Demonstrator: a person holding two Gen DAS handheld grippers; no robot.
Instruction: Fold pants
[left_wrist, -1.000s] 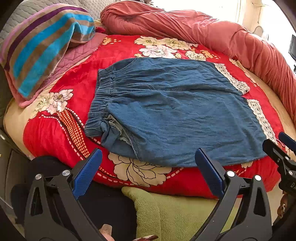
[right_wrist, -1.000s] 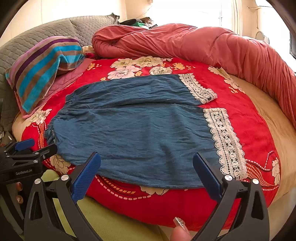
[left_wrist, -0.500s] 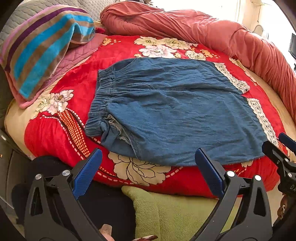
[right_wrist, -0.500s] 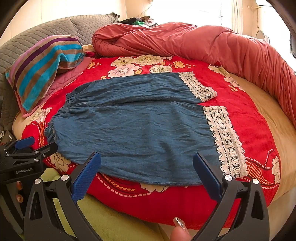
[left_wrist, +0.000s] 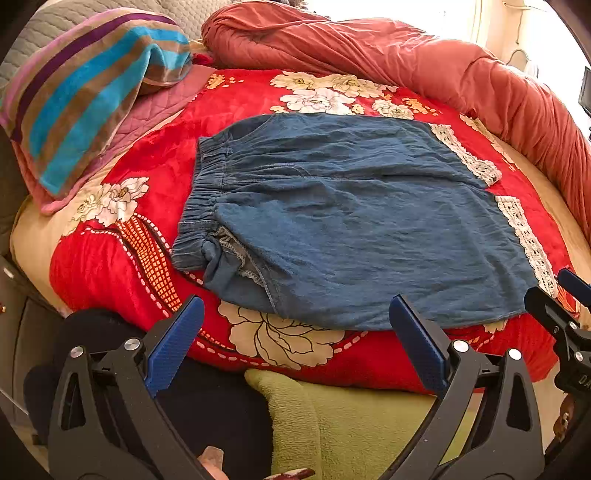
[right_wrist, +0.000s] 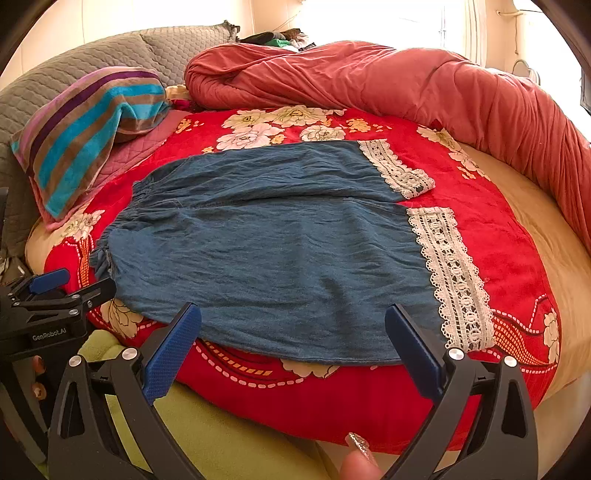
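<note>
- The blue pants (left_wrist: 351, 221) lie flat on the red floral blanket (left_wrist: 155, 155), waistband left, lace hems right.
- The left gripper (left_wrist: 295, 332) and right gripper (right_wrist: 293, 338) hover at the near edge, jaws spread wide, grasping nothing.

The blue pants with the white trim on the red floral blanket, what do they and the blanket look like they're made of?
The blue pants look like thin, matte denim-like cotton, finely crinkled. The white trim looks like openwork lace. The red floral blanket seems plush fleece, with a soft sheen.
</note>
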